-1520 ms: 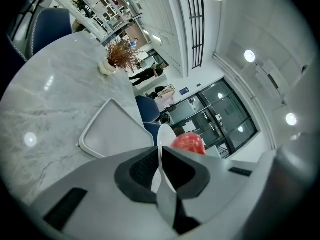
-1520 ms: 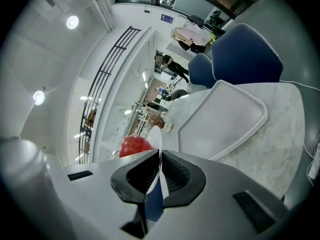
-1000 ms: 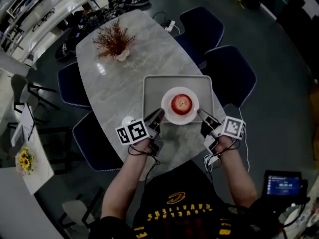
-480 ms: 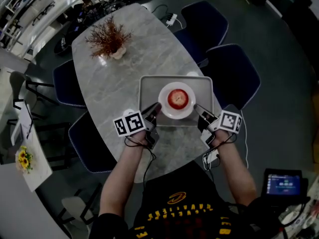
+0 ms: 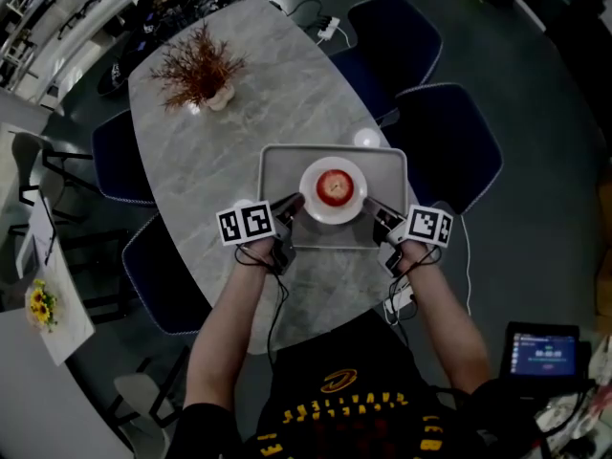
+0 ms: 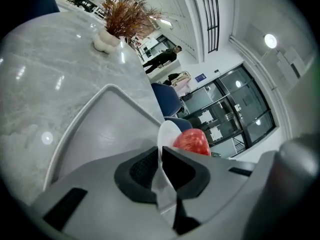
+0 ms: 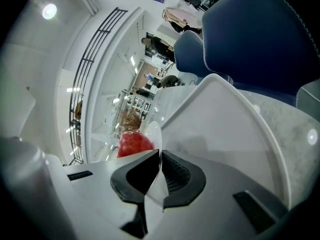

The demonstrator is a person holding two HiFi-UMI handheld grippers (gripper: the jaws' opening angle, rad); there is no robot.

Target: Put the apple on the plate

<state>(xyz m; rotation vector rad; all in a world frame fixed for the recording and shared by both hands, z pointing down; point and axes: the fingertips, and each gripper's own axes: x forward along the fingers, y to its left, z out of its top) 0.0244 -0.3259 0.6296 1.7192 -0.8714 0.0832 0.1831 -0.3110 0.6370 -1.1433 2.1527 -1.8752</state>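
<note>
Open-plan room with dark floor; a pale marble table carries a vase of dried twigs and a grey tray. The apple already sits at the centre of the white plate, which is over the tray; whether the plate rests on the tray or is raised off it cannot be told.

The left gripper and right gripper each have their jaws closed on opposite rims of the plate, the thin edge pinched between the pads.

Judged step: placing is done and the loaded plate is being handled two-handed. Any next move calls for level, matched motion so the apple does not roll.

Writing: the yellow lettering on the black shirt and the small screen are illegible.
</note>
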